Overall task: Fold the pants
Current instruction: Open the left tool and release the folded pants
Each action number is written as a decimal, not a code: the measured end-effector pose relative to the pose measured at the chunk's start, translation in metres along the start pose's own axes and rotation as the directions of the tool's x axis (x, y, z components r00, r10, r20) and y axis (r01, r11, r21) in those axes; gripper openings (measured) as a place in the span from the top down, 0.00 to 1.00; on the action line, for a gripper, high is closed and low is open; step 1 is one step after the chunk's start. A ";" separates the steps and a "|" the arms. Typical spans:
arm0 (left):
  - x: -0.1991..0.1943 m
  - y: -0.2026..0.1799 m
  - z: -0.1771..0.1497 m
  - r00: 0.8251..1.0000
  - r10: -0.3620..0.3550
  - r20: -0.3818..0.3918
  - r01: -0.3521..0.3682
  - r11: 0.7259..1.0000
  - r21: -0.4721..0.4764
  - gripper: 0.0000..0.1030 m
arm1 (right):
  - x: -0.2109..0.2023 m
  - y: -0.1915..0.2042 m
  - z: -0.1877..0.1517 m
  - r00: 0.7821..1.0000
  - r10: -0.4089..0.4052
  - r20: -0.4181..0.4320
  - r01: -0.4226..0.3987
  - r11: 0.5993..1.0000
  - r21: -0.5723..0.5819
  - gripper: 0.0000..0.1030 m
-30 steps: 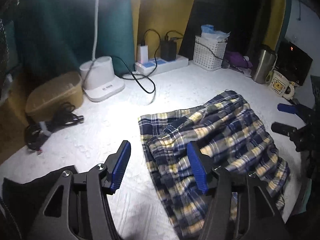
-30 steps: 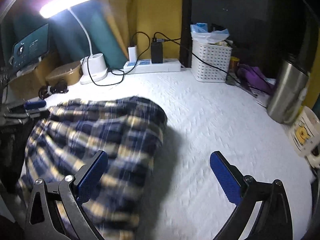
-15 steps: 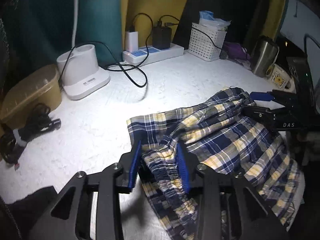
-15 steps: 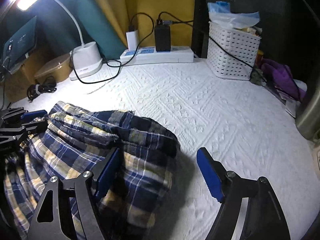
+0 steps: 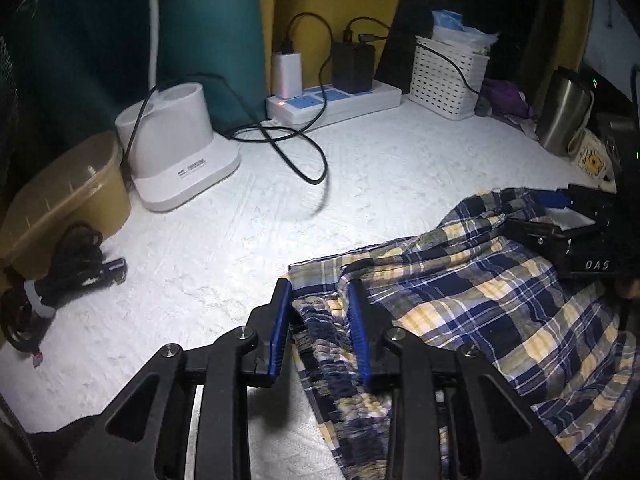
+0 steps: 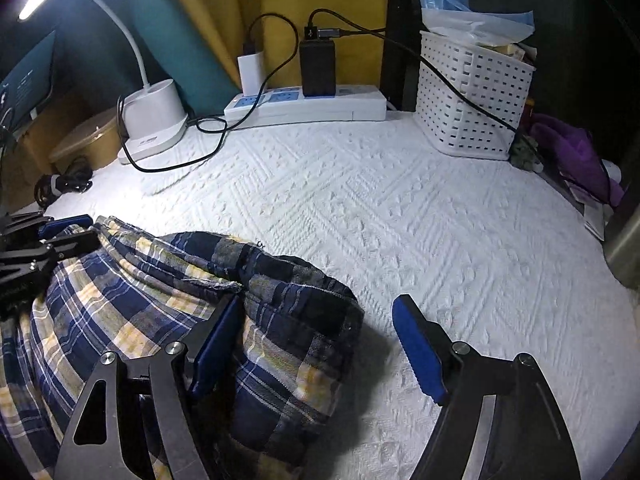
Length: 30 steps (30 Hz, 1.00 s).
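Blue, yellow and white plaid pants (image 5: 480, 300) lie crumpled on a white textured cover (image 5: 380, 184). My left gripper (image 5: 318, 292) is shut on the bunched waistband at the pants' near left corner, with the cloth filling the gap between its blue pads. In the right wrist view the pants (image 6: 120, 292) fill the lower left. My right gripper (image 6: 318, 304) stands open over their rounded right end. Its left finger (image 6: 216, 344) digs into the cloth and its right finger (image 6: 416, 352) hangs clear above the cover. Each gripper also shows at the far edge of the other's view.
Along the back stand a white lamp base (image 5: 180, 148), a power strip (image 5: 332, 100) with chargers and a looping black cable (image 5: 296, 152), and a white basket (image 6: 472, 92). A steel tumbler (image 5: 564, 120) and a mug (image 5: 592, 156) sit right; a tan box (image 5: 60, 208) and coiled cords (image 5: 60, 276) sit left.
Both grippers came down and forward onto the pants. The left jaws narrowed onto the waistband. The right jaws narrowed a little, and their left finger now rests in the cloth.
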<state>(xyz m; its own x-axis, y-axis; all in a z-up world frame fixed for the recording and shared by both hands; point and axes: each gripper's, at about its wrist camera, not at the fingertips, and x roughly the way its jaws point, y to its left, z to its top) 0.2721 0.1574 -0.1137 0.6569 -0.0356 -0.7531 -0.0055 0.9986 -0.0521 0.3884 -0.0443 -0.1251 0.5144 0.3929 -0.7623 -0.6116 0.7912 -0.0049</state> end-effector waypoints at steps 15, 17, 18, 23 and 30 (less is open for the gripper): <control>-0.075 0.006 0.000 0.995 -0.008 0.096 0.018 0.994 -0.106 0.53 | -0.036 0.001 -0.008 0.997 -0.059 0.045 0.057 0.997 0.059 0.23; -0.078 -0.002 -0.007 0.996 -0.029 0.083 0.038 0.994 -0.099 0.52 | -0.042 0.002 -0.010 0.997 -0.059 0.049 0.056 0.996 0.062 0.23; -0.078 -0.005 -0.010 0.996 -0.037 0.077 0.044 0.994 -0.099 0.51 | -0.045 0.002 -0.011 0.997 -0.057 0.051 0.053 0.997 0.063 0.23; -0.075 -0.017 -0.029 0.997 -0.064 0.038 0.067 0.993 -0.101 0.47 | -0.057 0.009 -0.021 0.998 -0.041 0.047 0.038 0.997 0.063 0.23; -0.071 -0.023 -0.047 0.998 -0.061 -0.004 0.060 0.992 -0.112 0.47 | -0.066 0.026 -0.042 1.000 -0.010 0.020 0.009 0.999 0.037 0.23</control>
<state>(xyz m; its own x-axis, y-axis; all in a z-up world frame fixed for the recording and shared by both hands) 0.1896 0.1354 -0.0898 0.6532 -0.0967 -0.7510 -0.0503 0.9841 -0.1704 0.3132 -0.0690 -0.1025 0.5325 0.3944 -0.7489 -0.5841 0.8116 0.0121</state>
